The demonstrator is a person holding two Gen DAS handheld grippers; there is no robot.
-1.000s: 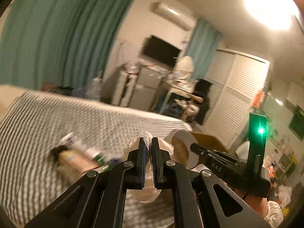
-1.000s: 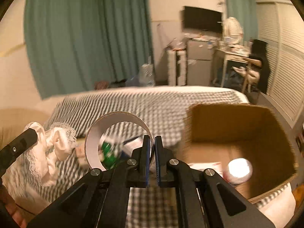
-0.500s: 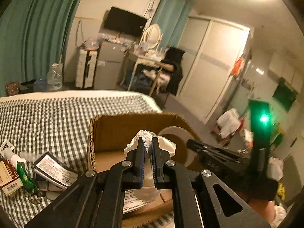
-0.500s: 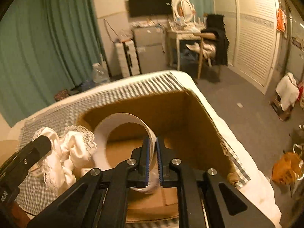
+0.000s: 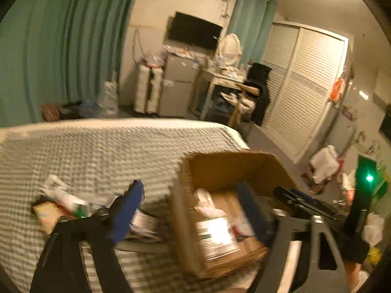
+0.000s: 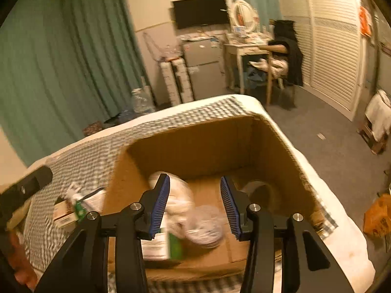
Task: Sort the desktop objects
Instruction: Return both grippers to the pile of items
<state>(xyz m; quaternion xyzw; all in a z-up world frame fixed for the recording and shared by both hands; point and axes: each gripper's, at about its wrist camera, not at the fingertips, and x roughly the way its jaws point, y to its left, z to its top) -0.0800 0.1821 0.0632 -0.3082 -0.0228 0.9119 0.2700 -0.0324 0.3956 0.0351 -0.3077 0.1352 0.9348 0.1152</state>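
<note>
An open cardboard box (image 5: 220, 166) (image 6: 195, 144) stands on the checkered bed. Inside lie a white lace cloth (image 5: 205, 201) (image 6: 180, 195), a tape roll (image 6: 257, 190) against the right wall, and a white-and-green packet (image 6: 163, 244) (image 5: 215, 234). My left gripper (image 5: 193, 207) is open and empty above the box's near left wall. My right gripper (image 6: 194, 205) is open and empty above the box's inside. A pile of small items (image 5: 61, 202) (image 6: 73, 205) lies on the bed left of the box.
The checkered bed cover (image 5: 97, 151) stretches left and back. The bed's edge drops to grey floor (image 6: 317, 127) on the right. A desk with a chair (image 6: 264, 56), a TV and teal curtains stand at the far wall.
Both grippers have opened. The lace cloth left the left gripper and the tape roll left the right gripper; both now lie in the box. The left view has pulled back and swung left.
</note>
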